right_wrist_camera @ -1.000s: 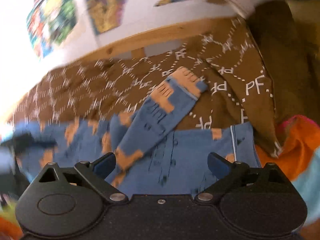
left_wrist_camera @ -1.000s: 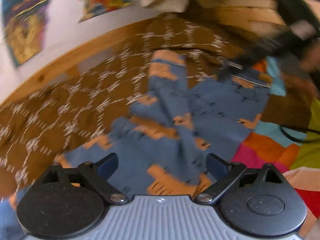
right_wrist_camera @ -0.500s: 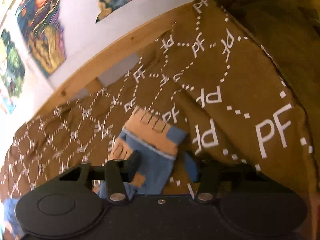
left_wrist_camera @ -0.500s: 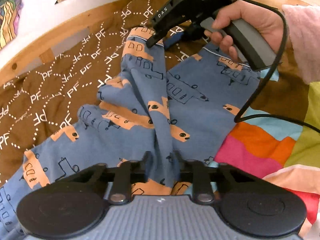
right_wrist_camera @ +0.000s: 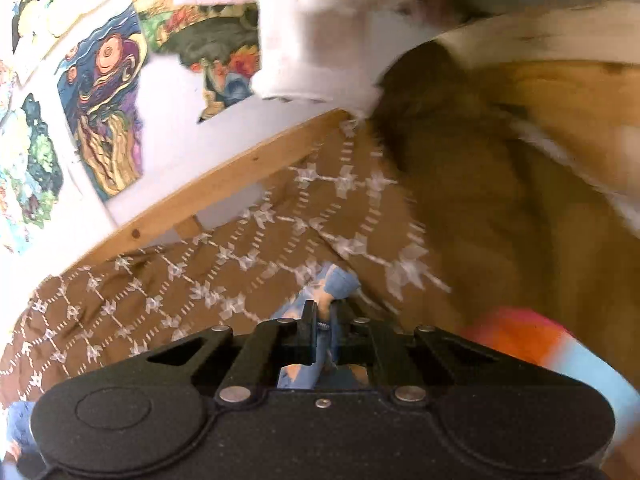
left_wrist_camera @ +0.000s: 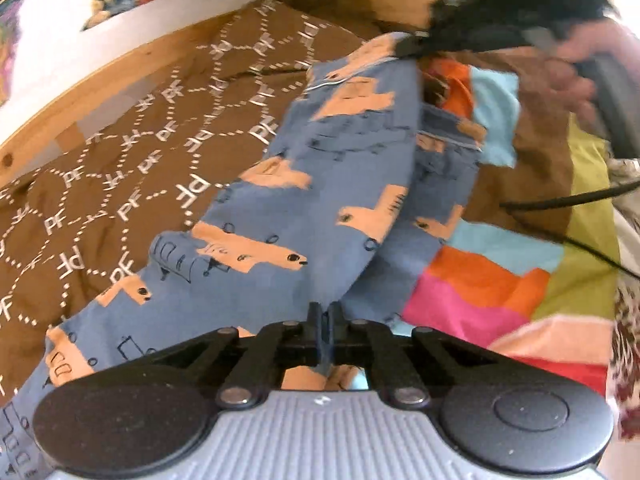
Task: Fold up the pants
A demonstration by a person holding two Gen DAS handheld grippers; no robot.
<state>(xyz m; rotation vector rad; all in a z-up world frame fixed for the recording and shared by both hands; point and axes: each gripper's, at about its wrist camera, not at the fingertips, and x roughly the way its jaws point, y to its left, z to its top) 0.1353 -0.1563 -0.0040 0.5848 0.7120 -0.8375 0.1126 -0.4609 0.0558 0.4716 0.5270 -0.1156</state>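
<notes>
The left gripper [left_wrist_camera: 325, 312] is clamped on the blue printed pants [left_wrist_camera: 320, 184], stretched over the brown bedspread [left_wrist_camera: 132, 152]; the right gripper [right_wrist_camera: 323, 314] pinches a leg cuff. Mid-fold, I'd say: next, lay one leg over the other.

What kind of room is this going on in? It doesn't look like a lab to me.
Most likely a bedroom at home, perhaps a child's. The pants lie on a brown PF-print blanket inside a wooden bed frame, and colorful pictures hang on the white wall.
</notes>
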